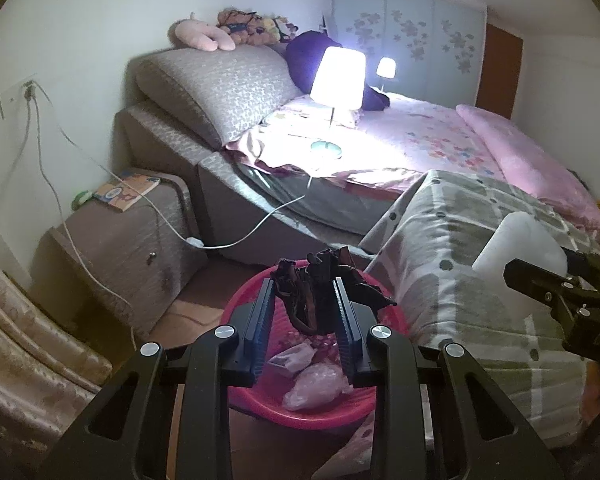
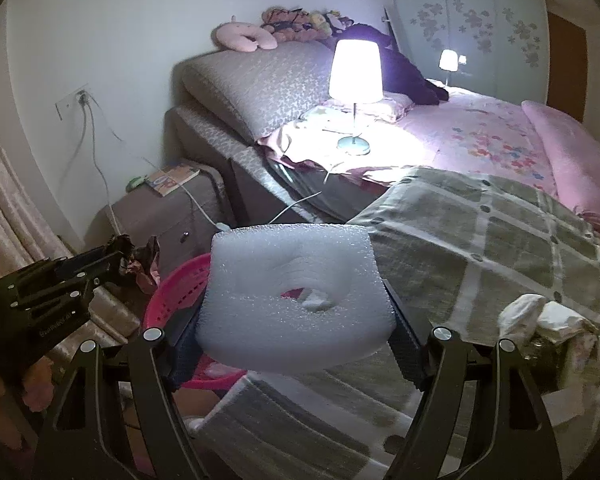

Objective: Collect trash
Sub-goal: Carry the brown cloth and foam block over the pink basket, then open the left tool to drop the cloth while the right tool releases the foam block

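Note:
My left gripper (image 1: 305,280) is shut on a dark crumpled wrapper (image 1: 320,292) and holds it above a pink basket (image 1: 332,410) on the floor. The basket holds several pieces of plastic trash (image 1: 318,386). My right gripper (image 2: 296,280) is shut on a white foam block (image 2: 296,300) with a hole in its middle, just right of the basket (image 2: 172,292). The foam block (image 1: 518,252) and right gripper (image 1: 540,280) show at the right in the left wrist view. The left gripper (image 2: 112,258) with the wrapper (image 2: 140,264) shows at the left in the right wrist view.
A bed with a checked blanket (image 2: 480,248) is to the right, with crumpled white trash (image 2: 540,316) on it. A lit lamp (image 1: 338,80) stands on the bed. A bedside cabinet (image 1: 140,236) with a book and trailing cables stands left. A curtain (image 1: 28,340) hangs at far left.

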A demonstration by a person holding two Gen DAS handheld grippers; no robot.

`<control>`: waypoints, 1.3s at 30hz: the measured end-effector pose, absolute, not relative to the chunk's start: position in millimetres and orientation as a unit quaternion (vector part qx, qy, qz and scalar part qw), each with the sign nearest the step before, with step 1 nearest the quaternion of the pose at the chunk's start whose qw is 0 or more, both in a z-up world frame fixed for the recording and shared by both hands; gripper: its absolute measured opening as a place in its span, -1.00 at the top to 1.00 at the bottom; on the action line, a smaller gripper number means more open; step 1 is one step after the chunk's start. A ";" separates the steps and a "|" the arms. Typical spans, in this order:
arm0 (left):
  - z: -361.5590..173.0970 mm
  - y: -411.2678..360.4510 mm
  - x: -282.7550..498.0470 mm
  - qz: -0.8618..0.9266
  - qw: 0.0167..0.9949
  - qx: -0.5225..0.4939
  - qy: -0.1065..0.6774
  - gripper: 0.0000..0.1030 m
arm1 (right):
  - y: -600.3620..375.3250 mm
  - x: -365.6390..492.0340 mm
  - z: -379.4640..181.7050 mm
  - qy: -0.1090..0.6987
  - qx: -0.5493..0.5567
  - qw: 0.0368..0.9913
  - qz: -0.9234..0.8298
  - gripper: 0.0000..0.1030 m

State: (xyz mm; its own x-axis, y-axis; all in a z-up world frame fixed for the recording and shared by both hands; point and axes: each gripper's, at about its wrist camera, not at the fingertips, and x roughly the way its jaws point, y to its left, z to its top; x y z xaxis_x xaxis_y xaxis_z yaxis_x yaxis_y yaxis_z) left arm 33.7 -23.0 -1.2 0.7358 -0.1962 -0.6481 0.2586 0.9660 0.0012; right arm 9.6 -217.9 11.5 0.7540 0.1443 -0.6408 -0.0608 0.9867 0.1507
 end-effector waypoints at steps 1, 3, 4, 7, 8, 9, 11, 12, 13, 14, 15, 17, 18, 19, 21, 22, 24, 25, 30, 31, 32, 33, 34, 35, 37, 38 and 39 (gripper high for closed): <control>-2.9 -21.6 34.8 -0.121 0.930 0.046 0.345 0.47 | -215.9 12.1 9.7 0.350 0.060 0.933 0.059 -0.45; -8.5 -20.8 38.0 -0.115 0.927 0.048 0.354 0.47 | -212.7 15.7 6.8 0.355 0.061 0.931 0.064 -0.45; -11.2 -19.6 39.3 -0.114 0.926 0.048 0.358 0.47 | -209.8 18.6 3.9 0.359 0.061 0.929 0.069 -0.45; -20.4 -19.4 44.2 -0.114 0.920 0.051 0.371 0.47 | -202.2 24.7 -2.1 0.368 0.060 0.925 0.077 -0.45; -23.8 -20.3 45.7 -0.114 0.919 0.055 0.374 0.47 | -199.7 26.9 -4.6 0.371 0.059 0.923 0.080 -0.45; -26.8 -20.8 47.2 -0.113 0.918 0.057 0.377 0.47 | -196.9 29.3 -7.3 0.375 0.058 0.921 0.083 -0.45; -31.5 -20.2 49.2 -0.113 0.916 0.060 0.380 0.47 | -194.0 34.2 -11.4 0.382 0.057 0.918 0.088 -0.45; -34.9 -19.7 51.3 -0.110 0.915 0.062 0.383 0.47 | -191.5 38.1 -14.3 0.386 0.055 0.916 0.091 -0.45; -37.1 -18.9 52.9 -0.107 0.915 0.063 0.385 0.47 | -189.5 40.8 -16.1 0.389 0.054 0.915 0.092 -0.45; -39.6 -17.5 55.2 -0.106 0.913 0.061 0.388 0.47 | -187.3 43.7 -18.1 0.393 0.053 0.913 0.095 -0.45; -41.4 -17.3 57.1 -0.105 0.912 0.060 0.391 0.47 | -184.0 47.9 -20.8 0.397 0.050 0.911 0.099 -0.45; -47.1 -15.2 61.1 -0.102 0.910 0.059 0.399 0.46 | -177.7 53.8 -25.3 0.402 0.045 0.909 0.104 -0.45; -50.7 -14.2 63.3 -0.101 0.907 0.058 0.404 0.45 | -175.8 56.4 -27.6 0.405 0.042 0.907 0.106 -0.45; -52.7 -13.8 64.4 -0.101 0.906 0.057 0.407 0.45 | -172.1 59.6 -31.1 0.409 0.039 0.905 0.109 -0.45; -56.9 -13.7 66.7 -0.102 0.903 0.058 0.414 0.41 | -168.8 63.2 -35.8 0.414 0.037 0.903 0.111 -0.45; -58.7 -13.5 67.6 -0.102 0.902 0.058 0.416 0.40 | -167.5 64.8 -37.8 0.416 0.037 0.902 0.112 -0.46; -60.9 -12.8 69.2 -0.103 0.900 0.059 0.419 0.32 | -165.9 66.2 -39.7 0.418 0.038 0.901 0.112 -0.50; -62.0 -12.2 69.9 -0.102 0.900 0.058 0.421 0.30 | -166.5 66.6 -40.6 0.419 0.040 0.900 0.112 -0.58; -63.9 -8.1 72.7 -0.098 0.898 0.050 0.426 -0.02 | -169.7 68.9 -41.7 0.421 0.051 0.899 0.113 -0.64; -63.6 -7.3 72.6 -0.098 0.898 0.048 0.426 -0.04 | -170.8 68.8 -41.4 0.420 0.053 0.899 0.113 -0.64; -63.4 -7.4 72.4 -0.097 0.898 0.047 0.426 -0.10 | -171.7 68.5 -41.3 0.420 0.055 0.899 0.113 -0.64; -63.4 -7.2 72.7 -0.096 0.898 0.046 0.426 -0.17 | -172.3 68.1 -41.3 0.419 0.056 0.899 0.112 -0.64; -63.3 -6.7 72.8 -0.095 0.898 0.044 0.427 -0.20 | -173.6 67.2 -40.6 0.418 0.059 0.900 0.111 -0.64; -63.1 -6.4 73.0 -0.095 0.898 0.042 0.427 -0.24 | -174.4 66.5 -40.1 0.417 0.061 0.900 0.111 -0.65; -62.2 -5.8 72.5 -0.093 0.899 0.041 0.426 -0.28 | -176.4 65.9 -39.4 0.415 0.062 0.901 0.110 -0.65; -61.6 -5.6 72.1 -0.093 0.900 0.040 0.425 -0.30 | -176.4 66.0 -39.5 0.414 0.062 0.901 0.110 -0.67; -61.1 -5.3 72.2 -0.092 0.900 0.040 0.424 -0.31 | -176.7 66.0 -39.2 0.414 0.062 0.901 0.110 -0.67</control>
State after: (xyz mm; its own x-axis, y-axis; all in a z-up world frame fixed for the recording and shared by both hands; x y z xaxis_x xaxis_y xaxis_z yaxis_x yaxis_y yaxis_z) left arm 72.2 -5.3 -61.1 0.6244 -0.1308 -0.7701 0.1988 0.9800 -0.0052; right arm 66.0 -176.7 -39.2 0.6330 0.2497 -0.7328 -0.1465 0.9681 0.2034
